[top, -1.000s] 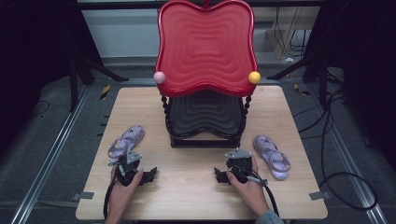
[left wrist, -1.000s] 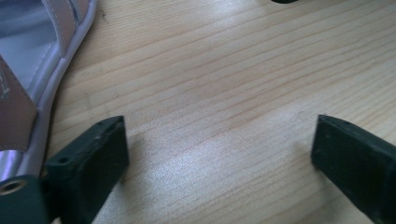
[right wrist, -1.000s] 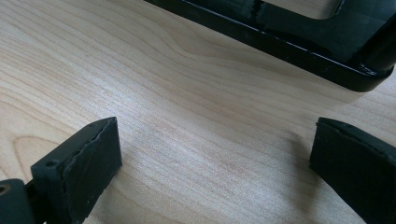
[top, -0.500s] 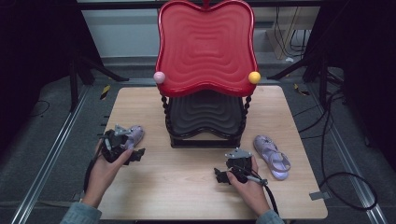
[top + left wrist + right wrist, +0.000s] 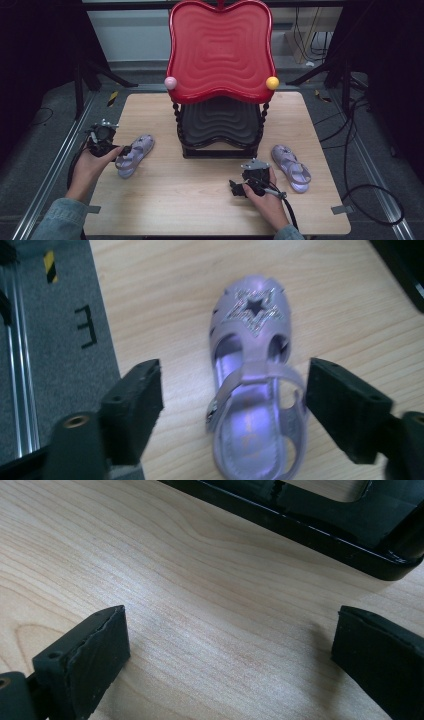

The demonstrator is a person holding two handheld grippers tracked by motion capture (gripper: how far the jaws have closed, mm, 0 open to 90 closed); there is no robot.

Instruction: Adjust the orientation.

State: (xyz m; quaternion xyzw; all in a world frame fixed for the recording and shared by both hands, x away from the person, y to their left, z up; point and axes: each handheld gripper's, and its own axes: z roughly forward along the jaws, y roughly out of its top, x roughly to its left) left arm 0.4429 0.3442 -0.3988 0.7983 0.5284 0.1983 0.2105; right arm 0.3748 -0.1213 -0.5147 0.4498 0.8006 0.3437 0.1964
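Both lilac sandals are lying on the bench, none on the two-tier rack [image 5: 220, 125] yet. The left sandal [image 5: 255, 385], left of the rack, is sitting between the left gripper's [image 5: 235, 405] spread jaws, ungrasped. The right gripper [image 5: 239, 188], jaws parted and empty, is resting in front of the rack; the right sandal [image 5: 291, 167] is lying to the rack's right.

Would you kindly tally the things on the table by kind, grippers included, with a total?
Purple sandals: 2, one at the left gripper, one at the right side.
Two-tier rack with red top: 1.
Grippers: 2, left, right, both open.
Total: 5.
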